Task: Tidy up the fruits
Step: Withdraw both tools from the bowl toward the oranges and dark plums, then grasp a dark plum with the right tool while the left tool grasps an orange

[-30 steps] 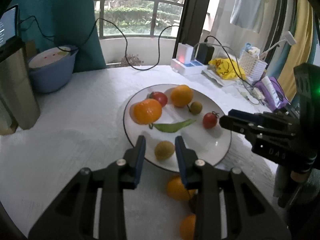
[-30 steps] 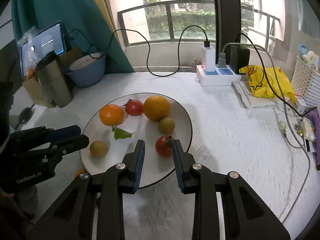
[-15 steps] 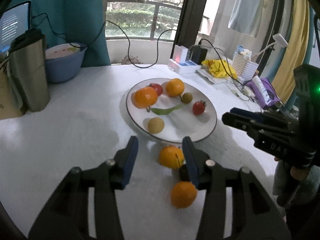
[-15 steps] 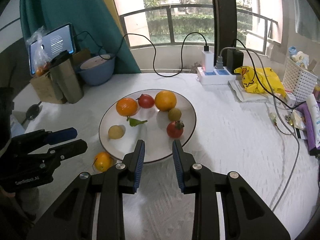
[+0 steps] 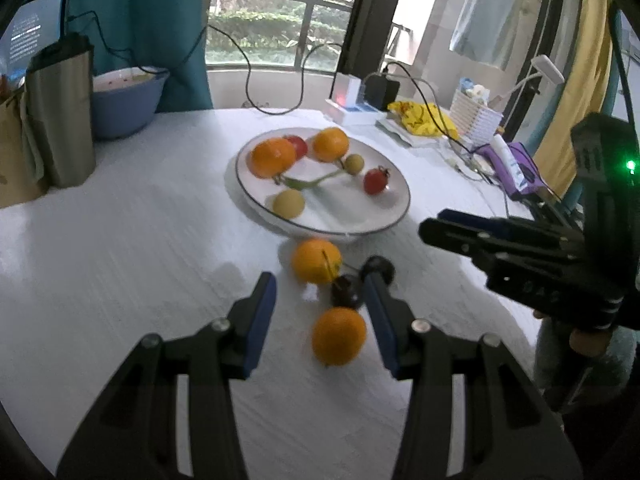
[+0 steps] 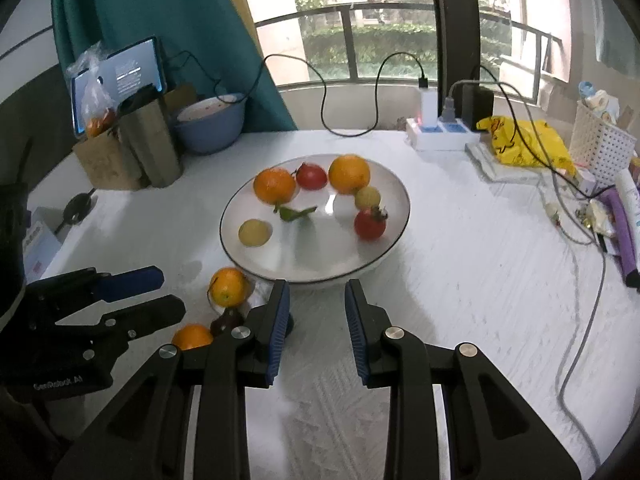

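Note:
A white plate [image 5: 396, 216] [image 6: 320, 268] holds several fruits: oranges, red tomatoes, small yellow-green fruits and a green leaf. On the table in front of it lie an orange [image 5: 316, 260] [image 6: 228, 286], a dark round fruit [image 5: 346, 296] and a nearer orange [image 5: 338, 336] [image 6: 192, 336]. My left gripper [image 5: 319, 280] [image 6: 170, 292] is open; the nearer orange lies between its fingers, untouched. My right gripper [image 6: 316, 312] [image 5: 432, 224] hovers before the plate's near rim, jaws drawn close with nothing between them.
At the back left stand a blue bowl [image 5: 124, 100], a metal flask [image 5: 60, 112] and a lit screen [image 6: 120, 76]. A power strip [image 6: 440, 132], cables, a yellow bag [image 6: 524, 144] and a white basket [image 6: 600, 140] crowd the right.
Both grippers have drawn back from the plate toward the table's near side. The left jaws have widened. The loose oranges and the dark fruit now show between the left fingers.

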Demonstrator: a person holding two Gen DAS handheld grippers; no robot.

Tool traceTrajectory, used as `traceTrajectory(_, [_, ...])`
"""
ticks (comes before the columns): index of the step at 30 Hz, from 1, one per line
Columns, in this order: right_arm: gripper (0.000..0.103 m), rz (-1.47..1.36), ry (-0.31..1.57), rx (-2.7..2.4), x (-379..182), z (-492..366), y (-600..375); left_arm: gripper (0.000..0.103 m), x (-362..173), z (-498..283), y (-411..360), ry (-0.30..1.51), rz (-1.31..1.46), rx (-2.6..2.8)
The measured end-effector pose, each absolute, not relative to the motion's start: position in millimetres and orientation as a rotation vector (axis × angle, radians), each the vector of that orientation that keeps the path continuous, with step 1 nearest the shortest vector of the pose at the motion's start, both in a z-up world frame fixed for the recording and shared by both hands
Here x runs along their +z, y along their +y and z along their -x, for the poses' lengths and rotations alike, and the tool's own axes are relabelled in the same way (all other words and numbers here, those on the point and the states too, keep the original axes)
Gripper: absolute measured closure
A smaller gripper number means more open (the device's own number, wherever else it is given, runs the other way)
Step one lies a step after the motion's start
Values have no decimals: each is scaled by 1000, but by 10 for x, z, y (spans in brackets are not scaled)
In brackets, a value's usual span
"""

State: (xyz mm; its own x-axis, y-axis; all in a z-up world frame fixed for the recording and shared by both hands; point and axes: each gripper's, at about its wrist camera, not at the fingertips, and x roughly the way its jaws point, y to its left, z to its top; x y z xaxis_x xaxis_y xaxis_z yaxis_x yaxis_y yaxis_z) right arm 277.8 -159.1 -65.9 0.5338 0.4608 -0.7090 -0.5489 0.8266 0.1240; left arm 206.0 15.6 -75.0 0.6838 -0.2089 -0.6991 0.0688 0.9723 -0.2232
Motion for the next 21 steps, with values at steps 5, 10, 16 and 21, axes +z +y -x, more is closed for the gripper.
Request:
traceTrajectory(5, [69, 117, 831, 616, -755, -2728, -1563, 55, -827, -2014, 97, 824, 184, -171])
traceTrajectory(10, [63, 115, 849, 640, -827, -2690, -1496, 55, -898, -2034, 67, 844, 178, -167])
traceTrajectory(16, [63, 120, 871, 662, -908, -2708, -1418, 55, -972, -2071, 16, 872, 149, -171])
traceTrajectory(21, [63, 102, 891, 684, -962, -2748, -1398, 55, -1028, -2100, -24, 886, 130, -179])
